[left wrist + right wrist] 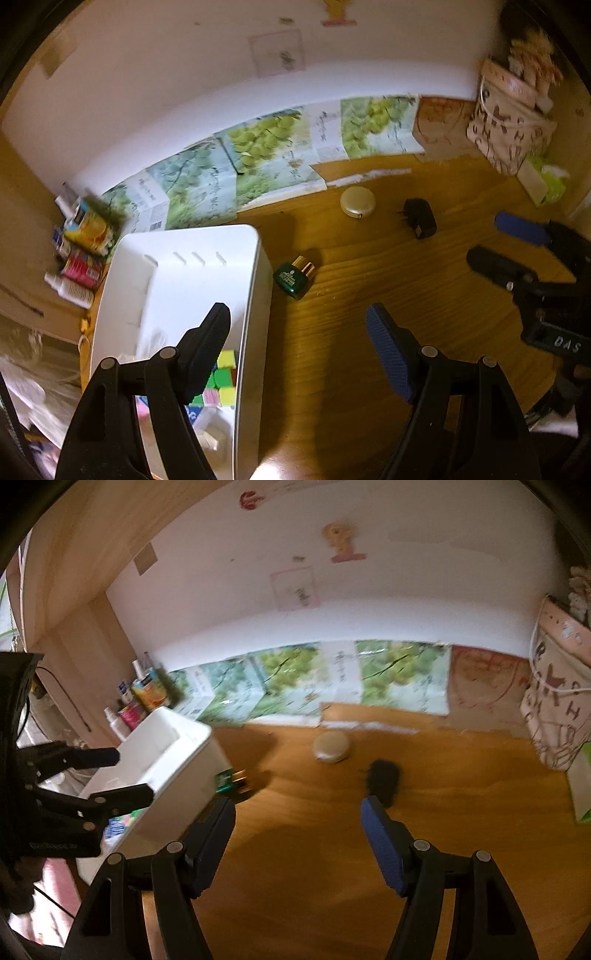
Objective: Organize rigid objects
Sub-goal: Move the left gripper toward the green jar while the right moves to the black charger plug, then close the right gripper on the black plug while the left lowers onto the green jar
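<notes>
A white bin stands on the wooden desk at the left, with a coloured cube and other small items inside. My left gripper is open and empty, its left finger over the bin. A green bottle with a gold cap lies just right of the bin. A round cream case and a black plug adapter lie farther back. My right gripper is open and empty above bare desk, with the adapter ahead of it, the round case beyond, and the bin and bottle to its left.
Grape-print cartons lean along the back wall. Cans and bottles crowd the left corner. A patterned bag and a green tissue pack stand at the right. The right gripper shows in the left wrist view.
</notes>
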`<state>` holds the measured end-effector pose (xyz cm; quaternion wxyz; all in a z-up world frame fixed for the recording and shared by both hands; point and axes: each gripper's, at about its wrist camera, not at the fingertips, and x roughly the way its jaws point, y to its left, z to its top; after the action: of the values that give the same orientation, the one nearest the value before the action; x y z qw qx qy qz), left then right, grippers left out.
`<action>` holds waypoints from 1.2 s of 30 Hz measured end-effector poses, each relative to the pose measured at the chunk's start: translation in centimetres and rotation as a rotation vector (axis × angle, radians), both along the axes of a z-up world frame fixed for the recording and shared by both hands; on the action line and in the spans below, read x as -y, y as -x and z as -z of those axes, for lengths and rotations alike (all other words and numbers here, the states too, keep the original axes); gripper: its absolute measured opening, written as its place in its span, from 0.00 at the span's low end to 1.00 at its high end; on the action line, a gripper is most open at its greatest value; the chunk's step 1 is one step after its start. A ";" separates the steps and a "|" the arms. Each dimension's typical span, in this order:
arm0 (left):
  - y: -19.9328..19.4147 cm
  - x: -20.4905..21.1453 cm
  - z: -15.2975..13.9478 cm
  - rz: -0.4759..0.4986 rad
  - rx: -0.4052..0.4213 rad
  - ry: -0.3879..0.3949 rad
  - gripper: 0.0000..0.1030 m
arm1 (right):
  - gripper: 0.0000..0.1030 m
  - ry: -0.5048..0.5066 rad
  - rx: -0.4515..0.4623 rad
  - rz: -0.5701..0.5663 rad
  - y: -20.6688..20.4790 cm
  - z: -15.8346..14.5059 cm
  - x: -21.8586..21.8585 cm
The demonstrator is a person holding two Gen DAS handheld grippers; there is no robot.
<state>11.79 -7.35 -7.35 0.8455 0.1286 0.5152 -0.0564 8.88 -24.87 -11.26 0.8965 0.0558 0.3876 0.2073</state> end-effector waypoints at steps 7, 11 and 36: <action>-3.5 1.2 2.1 0.026 -0.130 -0.061 0.77 | 0.69 0.038 0.080 0.036 -2.0 2.5 1.7; -5.2 2.0 2.9 0.052 -0.182 -0.091 0.77 | 0.69 0.047 0.095 0.058 -3.4 3.8 2.1; -10.8 6.3 11.1 0.334 -0.461 -0.293 0.77 | 0.69 0.143 -0.018 0.129 -10.5 11.1 0.9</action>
<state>22.57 -13.63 -18.40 0.6578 0.3157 0.6677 -0.1473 19.38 -25.73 -22.33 0.9061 0.0185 0.4052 0.1206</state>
